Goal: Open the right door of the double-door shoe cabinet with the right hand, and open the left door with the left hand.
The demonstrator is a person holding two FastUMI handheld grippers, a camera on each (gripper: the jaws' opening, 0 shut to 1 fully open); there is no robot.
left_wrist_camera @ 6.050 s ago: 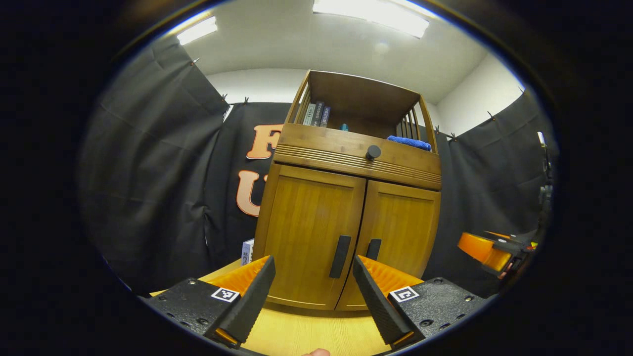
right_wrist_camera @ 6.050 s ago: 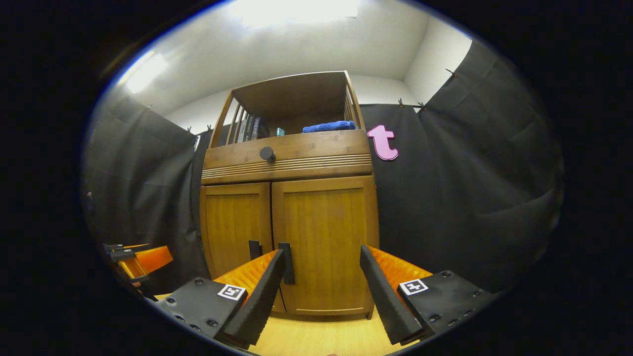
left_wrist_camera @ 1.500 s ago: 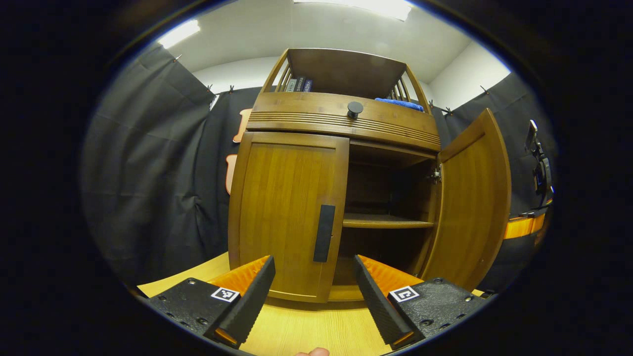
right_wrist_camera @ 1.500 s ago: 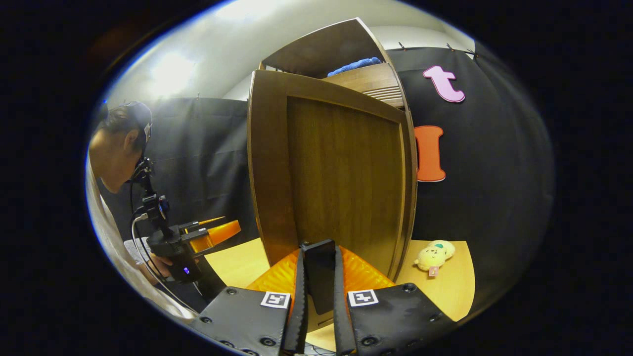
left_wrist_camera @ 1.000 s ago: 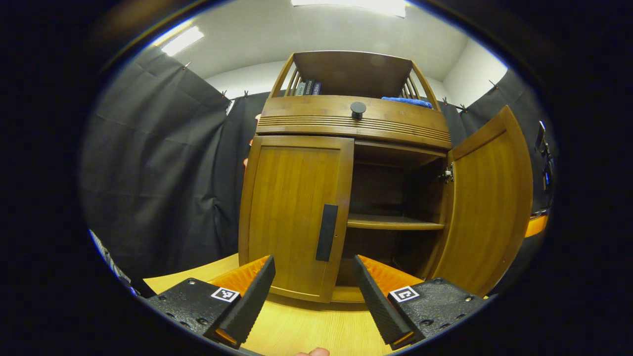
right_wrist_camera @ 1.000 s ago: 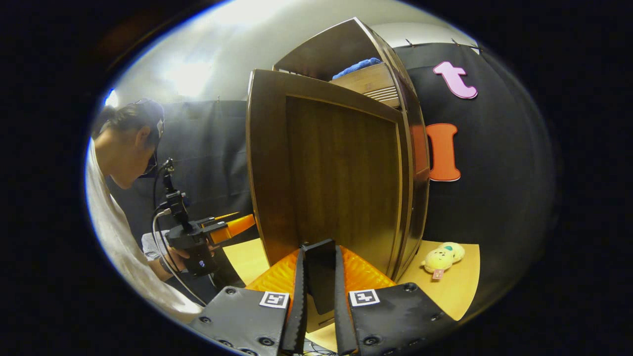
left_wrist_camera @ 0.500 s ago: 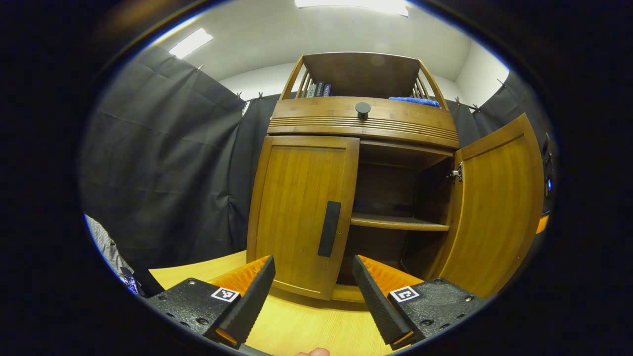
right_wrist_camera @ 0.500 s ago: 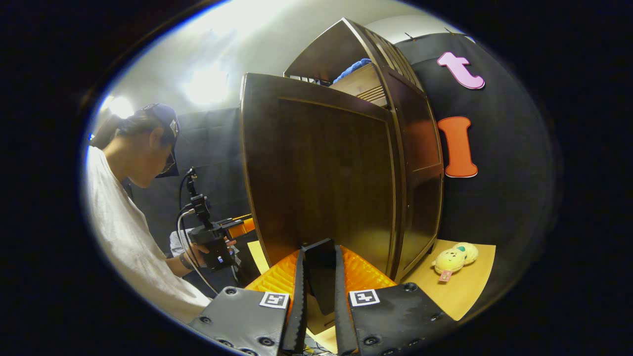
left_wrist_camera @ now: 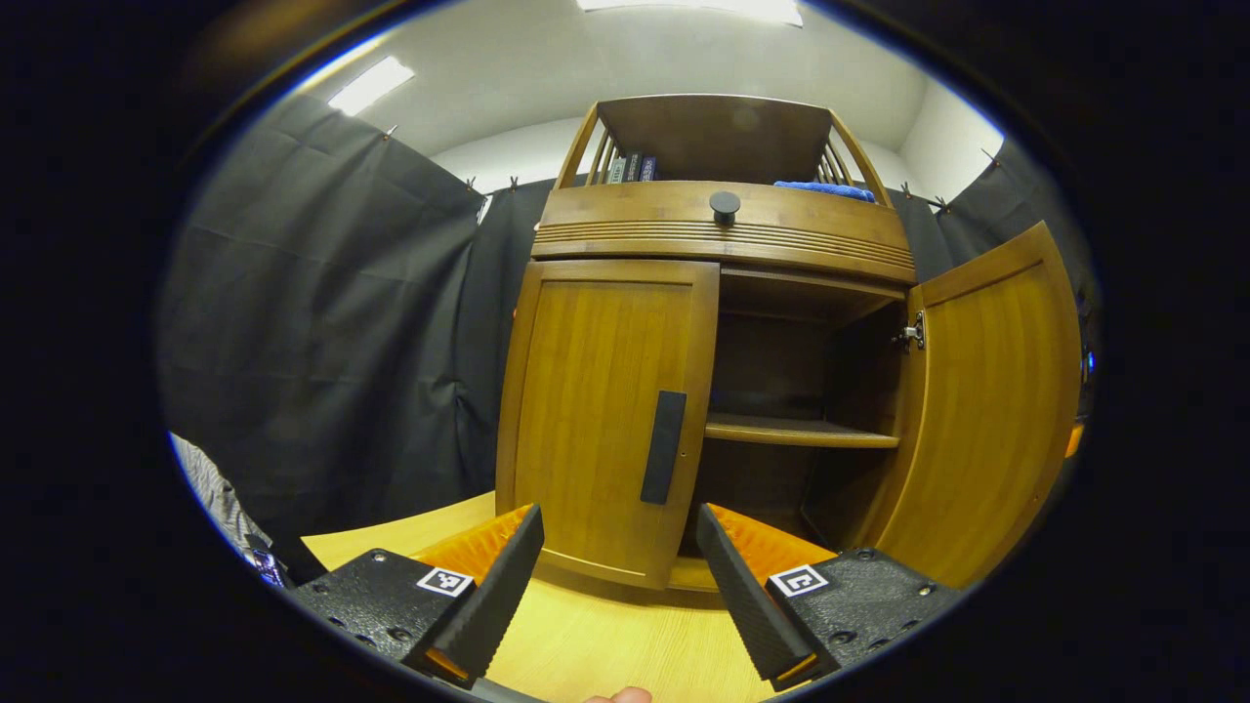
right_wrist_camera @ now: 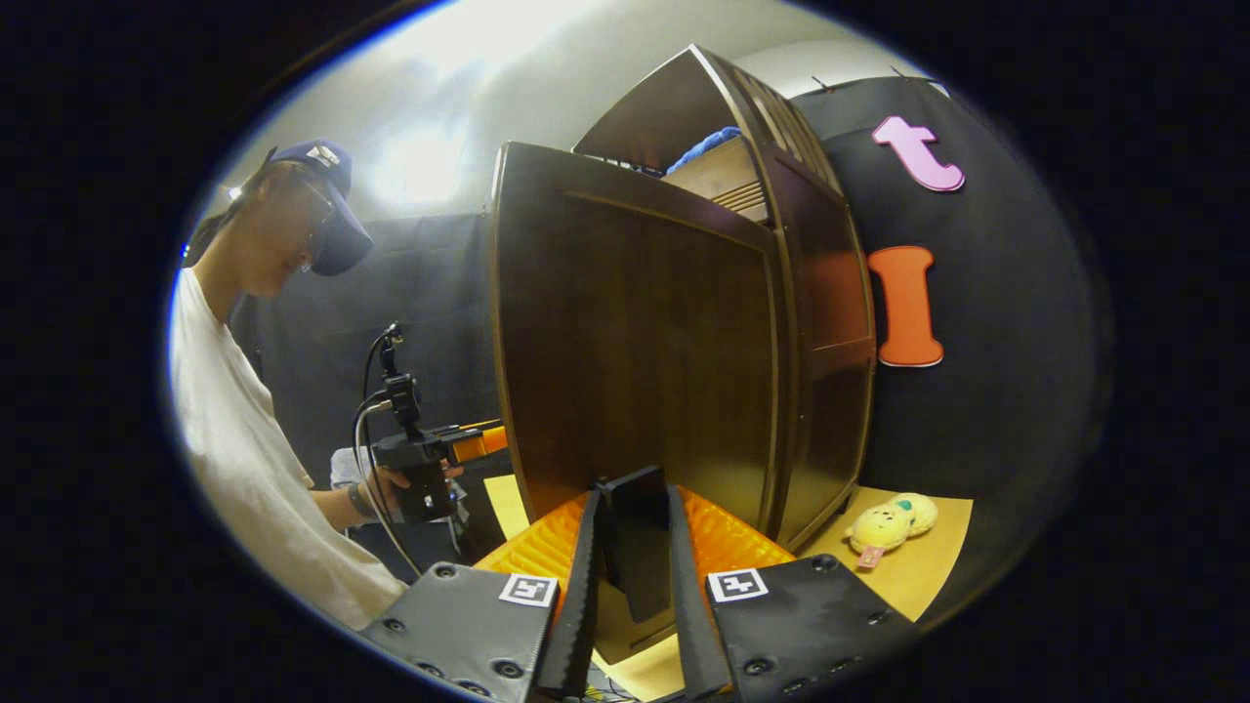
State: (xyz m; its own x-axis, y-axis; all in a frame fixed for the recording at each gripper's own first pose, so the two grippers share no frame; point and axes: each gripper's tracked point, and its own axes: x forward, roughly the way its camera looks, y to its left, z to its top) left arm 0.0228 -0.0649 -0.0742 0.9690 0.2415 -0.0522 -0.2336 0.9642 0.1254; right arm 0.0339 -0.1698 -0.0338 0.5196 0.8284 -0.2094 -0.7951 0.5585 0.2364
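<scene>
In the right gripper view, fingers (right_wrist_camera: 586,576) seemingly hide the handle's (right_wrist_camera: 637,547) edges.

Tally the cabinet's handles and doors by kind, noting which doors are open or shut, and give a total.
Doors: 2, the left door shut, the right door swung open.
Flat black door handles: 2, one on the left door, one clamped in the right gripper.
Round black knob: 1, on the drawer front.
Total: 5.
</scene>
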